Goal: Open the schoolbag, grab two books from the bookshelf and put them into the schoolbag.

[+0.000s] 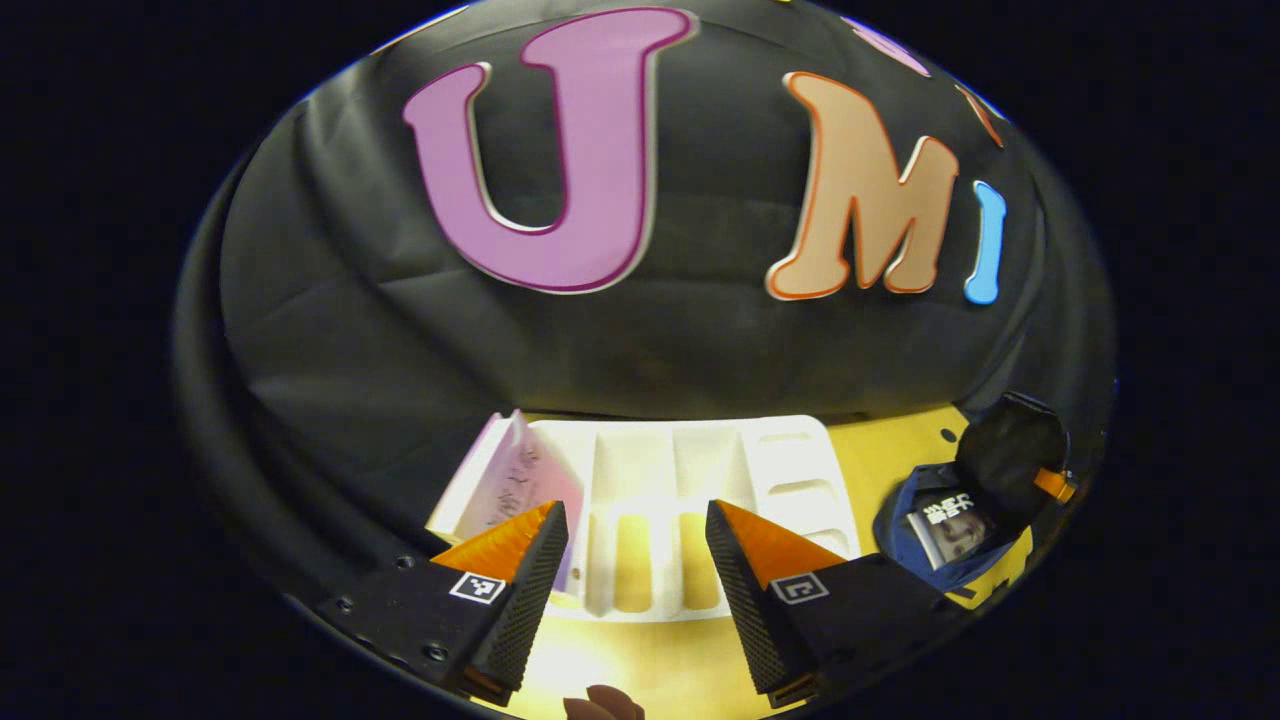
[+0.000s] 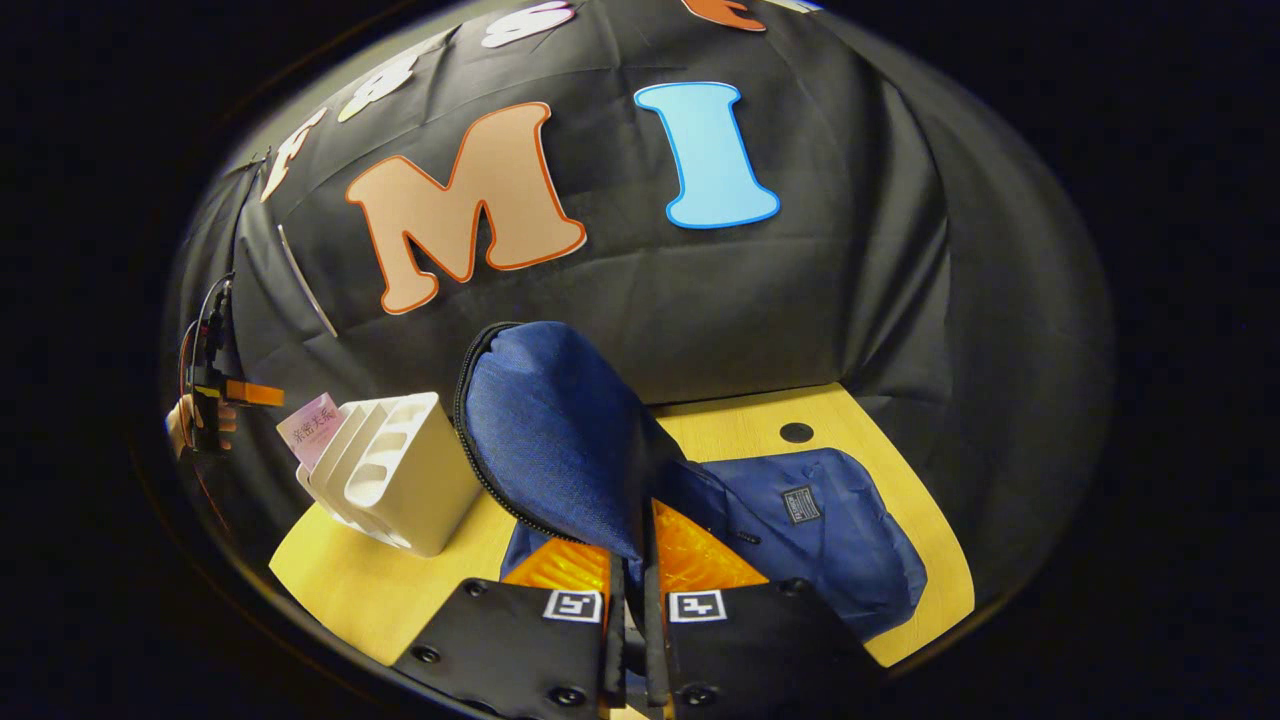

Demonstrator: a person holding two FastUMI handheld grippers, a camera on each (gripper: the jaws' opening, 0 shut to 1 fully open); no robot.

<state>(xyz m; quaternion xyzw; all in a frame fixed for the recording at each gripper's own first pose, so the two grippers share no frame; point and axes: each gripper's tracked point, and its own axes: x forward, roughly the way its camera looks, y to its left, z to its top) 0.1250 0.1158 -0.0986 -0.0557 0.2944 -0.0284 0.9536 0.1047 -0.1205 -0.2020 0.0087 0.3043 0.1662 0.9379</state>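
Between right claw (image 2: 628, 575) fingers: schoolbag (image 2: 560, 420) flap, pinched.

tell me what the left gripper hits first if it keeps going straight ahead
Probably the white bookshelf: the open left gripper points at its middle slots, with the pink book just off to one side. Depth is hard to judge here.

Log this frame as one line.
left hand-held gripper: open, facing bookshelf | right hand-held gripper: shut on schoolbag flap, held up | book inside schoolbag
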